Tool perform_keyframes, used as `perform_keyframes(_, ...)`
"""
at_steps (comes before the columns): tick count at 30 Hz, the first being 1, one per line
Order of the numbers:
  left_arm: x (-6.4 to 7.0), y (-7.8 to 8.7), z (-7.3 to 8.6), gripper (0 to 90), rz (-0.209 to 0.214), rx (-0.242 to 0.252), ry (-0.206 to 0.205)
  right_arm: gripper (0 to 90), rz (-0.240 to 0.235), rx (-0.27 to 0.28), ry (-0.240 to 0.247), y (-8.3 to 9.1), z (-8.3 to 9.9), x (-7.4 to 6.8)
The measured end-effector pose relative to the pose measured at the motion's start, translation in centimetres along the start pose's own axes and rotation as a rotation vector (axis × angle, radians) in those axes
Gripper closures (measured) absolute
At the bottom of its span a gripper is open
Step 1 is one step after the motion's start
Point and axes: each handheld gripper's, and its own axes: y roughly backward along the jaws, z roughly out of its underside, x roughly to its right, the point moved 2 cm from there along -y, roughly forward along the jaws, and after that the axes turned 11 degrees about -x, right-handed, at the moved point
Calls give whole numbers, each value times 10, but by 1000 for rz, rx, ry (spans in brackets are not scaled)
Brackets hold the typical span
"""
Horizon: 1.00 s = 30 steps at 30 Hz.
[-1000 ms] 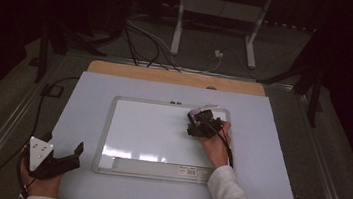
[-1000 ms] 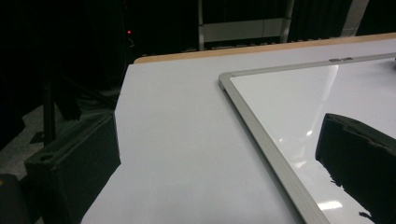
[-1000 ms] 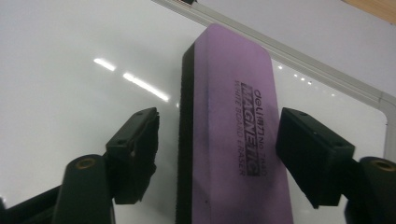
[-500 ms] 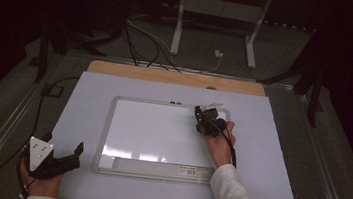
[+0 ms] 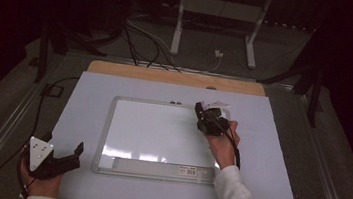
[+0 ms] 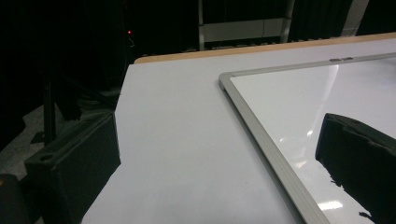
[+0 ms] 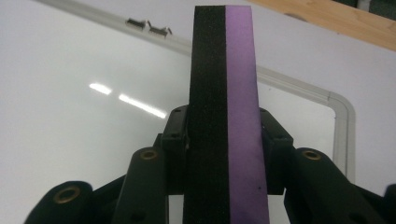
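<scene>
A whiteboard [image 5: 155,132] with a silver frame lies flat on the pale table cover. My right gripper [image 5: 204,113] is over the board's far right corner, shut on a purple-and-black eraser [image 7: 224,116] that stands on edge between its jaws; the same eraser [image 5: 215,105] looks pale from above. The board's frame [image 7: 343,130] curves round just beyond it. My left gripper [image 5: 64,157] rests at the near left of the table, beside the board's near left corner, open with nothing between its jaws. In the left gripper view the board's frame [image 6: 261,135] runs diagonally between the jaws.
The table cover [image 5: 89,99] has bare room left of the board. A wooden strip [image 5: 177,77] edges the far side. Two small clips [image 7: 148,27] sit on the board's far frame. Cables [image 5: 141,40] and a metal stand [image 5: 219,14] lie on the floor beyond.
My right gripper has carried the eraser a short way toward the board's far right corner. The left gripper has stayed put.
</scene>
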Motion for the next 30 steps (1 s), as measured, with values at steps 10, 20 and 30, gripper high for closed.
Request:
perform_keyframes(10,0,0,0,6,0,-2,-3,630,-56,21,-128,15,5,12)
perform_keyframes(20,0,0,0,6,0,-1,-1,630,-51,15,-195,23,14,31)
perform_keyframes(30,1,0,0,6,-1,-4,-3,630,-57,0,-240,31,33,40)
